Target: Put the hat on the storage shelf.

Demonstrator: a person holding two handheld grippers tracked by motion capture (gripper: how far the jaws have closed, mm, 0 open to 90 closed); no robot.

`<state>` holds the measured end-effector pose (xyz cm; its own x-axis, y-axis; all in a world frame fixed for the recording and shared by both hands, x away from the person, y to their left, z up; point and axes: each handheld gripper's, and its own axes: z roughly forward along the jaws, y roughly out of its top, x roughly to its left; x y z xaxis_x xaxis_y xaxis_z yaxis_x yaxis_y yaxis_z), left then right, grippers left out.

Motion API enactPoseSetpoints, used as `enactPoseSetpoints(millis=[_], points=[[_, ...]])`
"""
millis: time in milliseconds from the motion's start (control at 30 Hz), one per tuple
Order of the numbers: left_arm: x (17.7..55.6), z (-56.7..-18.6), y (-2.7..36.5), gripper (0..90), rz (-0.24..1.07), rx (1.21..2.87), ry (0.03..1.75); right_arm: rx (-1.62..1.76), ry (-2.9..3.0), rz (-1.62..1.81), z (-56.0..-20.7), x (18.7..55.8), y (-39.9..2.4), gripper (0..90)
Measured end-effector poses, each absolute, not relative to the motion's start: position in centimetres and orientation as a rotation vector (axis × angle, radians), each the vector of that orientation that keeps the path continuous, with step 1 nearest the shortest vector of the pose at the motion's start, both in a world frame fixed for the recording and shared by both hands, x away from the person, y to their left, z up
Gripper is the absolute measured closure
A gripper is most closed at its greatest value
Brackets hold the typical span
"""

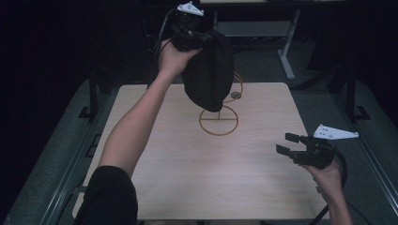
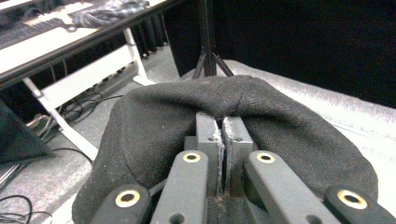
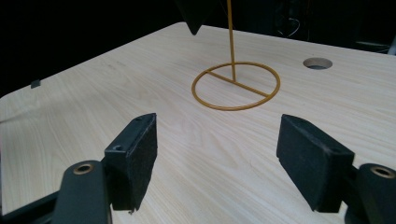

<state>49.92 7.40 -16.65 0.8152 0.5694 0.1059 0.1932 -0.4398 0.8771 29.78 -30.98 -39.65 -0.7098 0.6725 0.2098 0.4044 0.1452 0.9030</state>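
The left gripper [image 1: 202, 38] is up high with its fingers clamped tight on a black cloth cap [image 1: 209, 70], which hangs just above and slightly behind the gold wire stand [image 1: 218, 120]. The right gripper [image 3: 219, 154] sits low, well to the right of the stand and nearer the person, fingers spread wide, nothing in them.

Biggest risk, I reckon: the stand looks thin and light, so the dangling cap snagging its upright could tip it over. The pinch is only on a fold of fabric too, so it might slip. There's plenty of bare worktop [image 1: 187, 164] around the stand, its edges well clear.
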Motion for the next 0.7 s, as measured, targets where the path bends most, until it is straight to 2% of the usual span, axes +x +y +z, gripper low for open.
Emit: enactPoseSetpoints(millis=[200,267,300,367,700], points=[[52.1,-19.3,2.2,86.0,0.415,2.149,0.593,1.062,2.168,1.683,-40.0,30.4,-30.9,29.3],[53.0,-20.9,0.2,78.4,0.364,2.216,0.611,1.082,2.152,1.691,-40.2,30.7,-30.9,29.4],[53.2,-21.6,-0.6,71.9,0.348,2.226,0.599,1.103,2.144,1.714,-40.4,30.8,-30.9,29.7],[53.2,-21.8,-0.7,61.8,0.356,2.241,0.592,1.107,2.143,1.706,-40.7,30.8,-30.9,29.7],[52.0,-20.9,2.2,55.4,0.360,2.213,0.590,1.113,2.209,1.624,-41.4,31.0,-30.2,28.9]])
